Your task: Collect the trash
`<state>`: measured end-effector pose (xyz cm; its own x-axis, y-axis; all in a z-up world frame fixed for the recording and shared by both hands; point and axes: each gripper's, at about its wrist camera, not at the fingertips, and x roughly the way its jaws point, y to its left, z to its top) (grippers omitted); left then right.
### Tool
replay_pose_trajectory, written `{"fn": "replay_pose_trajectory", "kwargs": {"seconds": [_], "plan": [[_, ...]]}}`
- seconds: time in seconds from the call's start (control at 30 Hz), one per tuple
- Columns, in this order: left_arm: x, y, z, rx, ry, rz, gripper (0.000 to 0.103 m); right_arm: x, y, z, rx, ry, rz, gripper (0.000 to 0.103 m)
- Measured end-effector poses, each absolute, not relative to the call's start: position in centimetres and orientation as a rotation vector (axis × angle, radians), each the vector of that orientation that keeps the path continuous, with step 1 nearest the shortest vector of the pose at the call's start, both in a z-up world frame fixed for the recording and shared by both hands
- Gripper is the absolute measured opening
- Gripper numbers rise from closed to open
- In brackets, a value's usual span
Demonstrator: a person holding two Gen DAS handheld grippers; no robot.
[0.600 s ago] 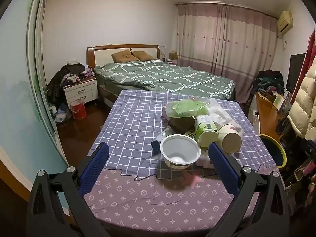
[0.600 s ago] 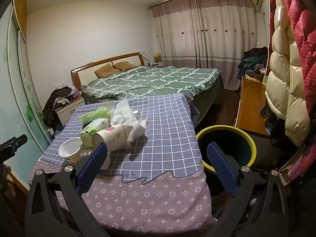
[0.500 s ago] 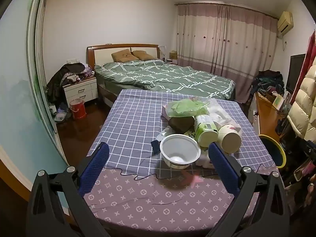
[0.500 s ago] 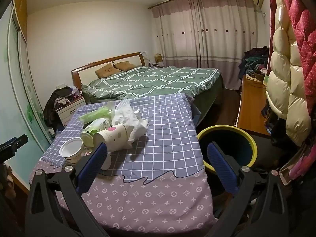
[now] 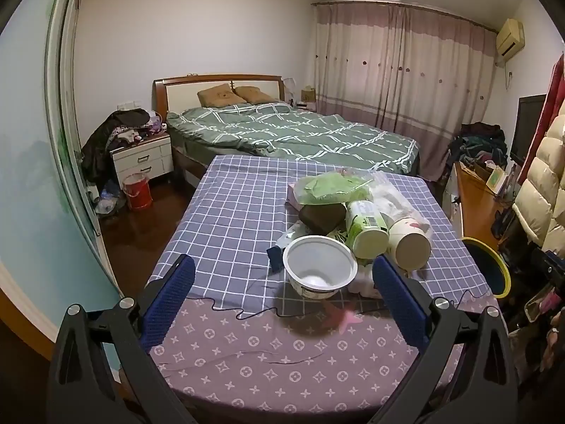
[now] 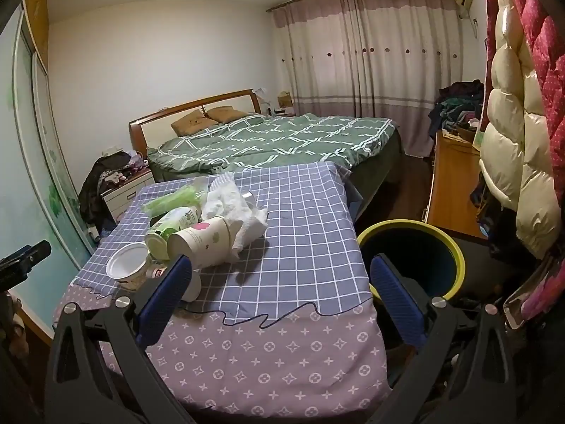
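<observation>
Start of the collection step, nothing picked up yet. I'm holding both grippers over the near edge of the desk [image 5: 226, 212], both tipped down toward the pile of trash.

Left gripper [image 5: 282, 300]: spread as wide as it goes, empty, touching nothing. It's facing the white plastic bowl [image 5: 319, 266], the nearest piece, lying tilted with its mouth toward me. Just behind the bowl: green-label cup [image 5: 367, 233] and paper cup [image 5: 409, 243], both lying on their sides, mouths toward me. Dark brown piece [image 5: 323, 216] and green plastic bag [image 5: 333, 187] sitting further back in the same heap.

Right gripper [image 6: 280, 291]: also fully spread, empty, no contact. It's aiming between the pile and the yellow-rimmed bin [image 6: 411, 258], which is standing on the floor just beside the desk's right side. Crumpled white tissue [image 6: 236, 215] is lying against the paper cup in this view.

Next move, my judgement: I'm needing to push the left gripper forward and lower so the bowl's rim sits between the pads, then close. Bowl looks thin and light, so it's likely deforming or sliding if squeezed off-centre. The right gripper seems better placed for the paper cup or tissue, then a short carry to the bin.
</observation>
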<state>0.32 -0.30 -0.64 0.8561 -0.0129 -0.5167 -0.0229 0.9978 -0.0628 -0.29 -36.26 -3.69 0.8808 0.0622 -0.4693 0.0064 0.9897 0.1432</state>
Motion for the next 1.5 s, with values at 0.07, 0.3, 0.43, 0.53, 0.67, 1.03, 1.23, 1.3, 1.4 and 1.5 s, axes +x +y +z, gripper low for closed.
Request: {"fn": "replay_pose_trajectory", "kwargs": {"seconds": [0.07,0.3,0.43,0.53,0.67,1.03,1.23,1.3,1.4,1.5], "plan": [[0.39,-0.39,-0.68,-0.064,0.547,0.003,0.099,-0.26,-36.38,-3.72,0.145,0.494,0.030,0.097],[0.61,-0.52,-0.78,-0.061,0.551,0.003,0.099,-0.19,-36.37,-3.79,0.145,0.495,0.029,0.097],[0.58,-0.52,-0.76,-0.065,0.554,0.000,0.099,-0.16,-36.33,-3.83,0.147,0.499,0.031,0.097],[0.66,-0.74,-0.81,-0.062,0.560,-0.004,0.099,-0.07,-36.32,-3.85,0.148,0.503,0.030,0.097],[0.67,-0.82,-0.91,-0.057,0.563,-0.010,0.099,-0.04,-36.40,-3.91,0.151,0.504,0.031,0.097],[0.86,-0.96,-1.24,-0.054,0.571,-0.013,0.099,0.25,-36.44,-4.05,0.157,0.512,0.032,0.097],[0.89,-0.89,-1.25,-0.054,0.572,-0.014,0.099,0.49,-36.29,-4.19,0.161,0.517,0.035,0.097],[0.90,-0.89,-1.26,-0.054,0.573,-0.014,0.099,0.53,-36.24,-4.21,0.161,0.517,0.035,0.097],[0.88,-0.89,-1.34,-0.053,0.575,-0.014,0.099,0.53,-36.25,-4.22,0.161,0.518,0.034,0.097],[0.96,-0.91,-1.44,-0.052,0.578,-0.014,0.099,0.45,-36.27,-4.21,0.162,0.519,0.034,0.097]]}}
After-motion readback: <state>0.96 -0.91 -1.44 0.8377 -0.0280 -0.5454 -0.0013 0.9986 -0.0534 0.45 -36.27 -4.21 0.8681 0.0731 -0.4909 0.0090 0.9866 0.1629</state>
